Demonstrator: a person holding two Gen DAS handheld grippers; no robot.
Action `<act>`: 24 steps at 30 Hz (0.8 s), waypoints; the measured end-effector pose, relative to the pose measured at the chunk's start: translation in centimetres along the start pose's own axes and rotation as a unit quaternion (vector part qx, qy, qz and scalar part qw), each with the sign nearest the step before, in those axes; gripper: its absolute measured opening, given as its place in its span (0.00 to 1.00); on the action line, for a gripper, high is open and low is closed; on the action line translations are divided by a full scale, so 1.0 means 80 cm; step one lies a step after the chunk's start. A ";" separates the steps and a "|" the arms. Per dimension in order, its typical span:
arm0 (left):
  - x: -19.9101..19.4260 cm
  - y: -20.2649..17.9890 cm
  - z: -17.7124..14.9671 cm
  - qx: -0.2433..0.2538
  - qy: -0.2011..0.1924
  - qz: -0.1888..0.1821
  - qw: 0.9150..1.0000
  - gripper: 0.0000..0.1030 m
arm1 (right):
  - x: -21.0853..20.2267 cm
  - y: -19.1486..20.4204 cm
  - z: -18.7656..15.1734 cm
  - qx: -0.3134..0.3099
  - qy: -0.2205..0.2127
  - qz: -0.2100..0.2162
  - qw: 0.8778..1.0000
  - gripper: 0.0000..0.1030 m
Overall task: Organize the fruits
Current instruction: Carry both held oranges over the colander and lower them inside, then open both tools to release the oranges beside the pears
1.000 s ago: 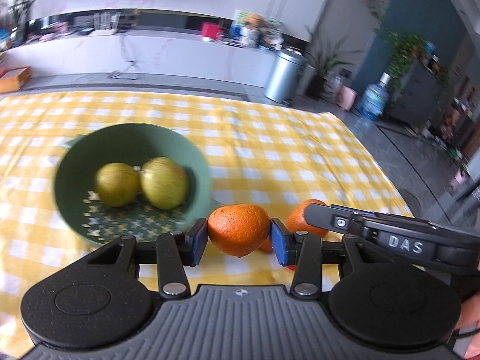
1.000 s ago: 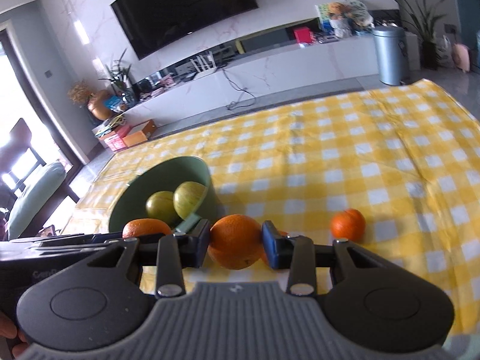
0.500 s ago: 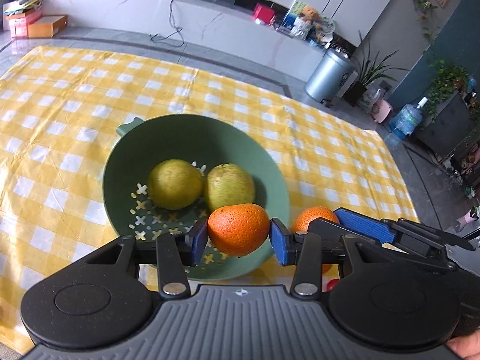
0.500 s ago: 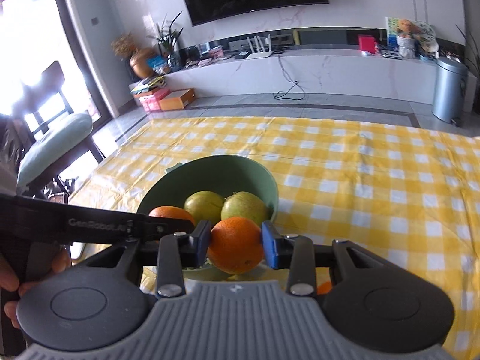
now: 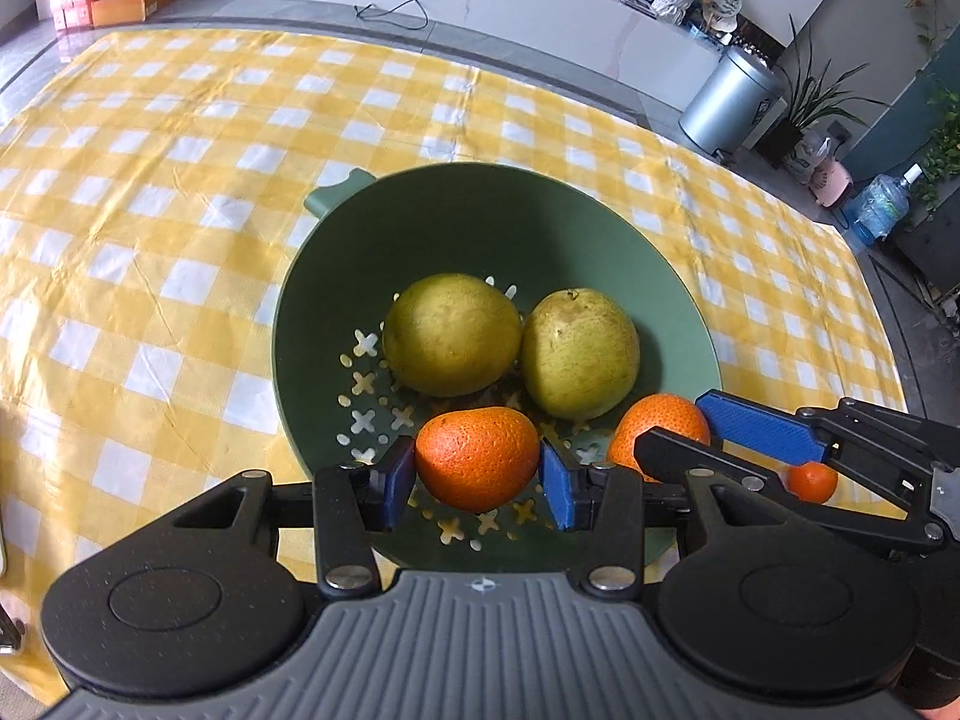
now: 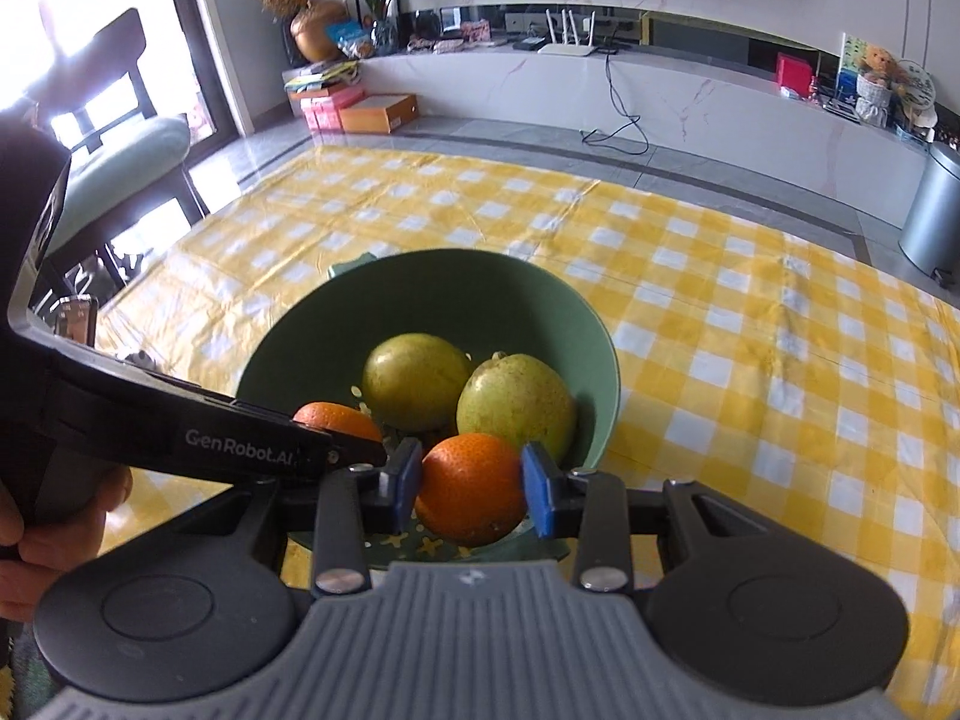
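Two oranges are shown held above the green colander (image 5: 678, 300): one orange (image 5: 477, 457) is clamped in the left claw (image 5: 478, 483), the other orange (image 6: 471, 487) in the right claw (image 6: 471, 489), each partly closed on its fruit. Both are poised over the lower centre of the bowl, directly below two pears (image 5: 450, 333). A small tangerine (image 5: 811, 481) is left on the surface at lower right.

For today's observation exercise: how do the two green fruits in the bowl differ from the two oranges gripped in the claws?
The green fruits rest loose on the green bowl floor, side by side; each orange is pinched between blue pads, held above the bowl. The green fruits are yellow-green and look larger; the oranges are bright orange with pitted skin and look smaller. All four are roundish whole fruit.
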State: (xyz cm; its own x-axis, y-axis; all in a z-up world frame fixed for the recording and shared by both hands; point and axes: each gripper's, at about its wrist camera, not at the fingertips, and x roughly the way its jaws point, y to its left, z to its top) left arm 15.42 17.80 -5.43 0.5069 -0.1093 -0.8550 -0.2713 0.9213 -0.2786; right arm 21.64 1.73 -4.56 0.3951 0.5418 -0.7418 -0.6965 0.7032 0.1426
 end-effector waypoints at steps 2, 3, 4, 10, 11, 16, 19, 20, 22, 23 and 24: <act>0.001 0.001 0.002 -0.002 0.002 -0.002 1.000 0.49 | 0.006 -0.002 0.002 -0.004 0.009 0.000 1.000 0.33; 0.002 0.001 0.003 -0.002 0.004 -0.006 1.000 0.49 | 0.008 -0.002 0.002 -0.006 0.013 0.000 1.000 0.33; 0.004 0.001 0.003 -0.001 0.008 -0.010 1.000 0.49 | 0.011 -0.002 0.002 -0.012 0.020 0.001 1.000 0.33; 0.010 -0.007 0.002 0.019 0.013 -0.005 1.000 0.49 | 0.026 0.008 -0.002 -0.057 0.048 0.007 0.997 0.29; 0.011 -0.009 0.002 0.021 0.013 -0.003 1.000 0.49 | 0.027 0.008 -0.001 -0.059 0.050 0.007 0.997 0.28; 0.012 -0.012 0.002 0.030 0.013 0.009 0.999 0.49 | 0.029 0.008 0.000 -0.064 0.058 0.002 0.996 0.27; 0.013 -0.014 0.001 0.036 0.013 0.014 0.999 0.49 | 0.025 0.007 0.001 -0.061 0.053 -0.001 0.997 0.27; 0.014 -0.014 0.001 0.037 0.013 0.016 0.999 0.50 | 0.023 0.006 0.001 -0.059 0.051 -0.002 0.997 0.28; 0.013 -0.016 0.001 0.039 0.013 0.021 0.999 0.55 | 0.019 0.005 0.000 -0.059 0.047 -0.002 0.997 0.29; 0.013 -0.016 0.001 0.039 0.013 0.019 0.999 0.57 | 0.017 0.005 0.000 -0.059 0.044 -0.003 0.997 0.30; 0.013 -0.016 0.001 0.038 0.014 0.019 0.999 0.58 | 0.014 0.005 -0.001 -0.059 0.040 -0.004 0.997 0.31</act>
State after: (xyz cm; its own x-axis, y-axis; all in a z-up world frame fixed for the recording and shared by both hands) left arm 16.34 16.51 -5.96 0.4749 -0.0838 -0.8760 -0.2264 0.9503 -0.2137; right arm 21.75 2.61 -5.37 0.3544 0.4942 -0.7938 -0.7611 0.6456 0.0622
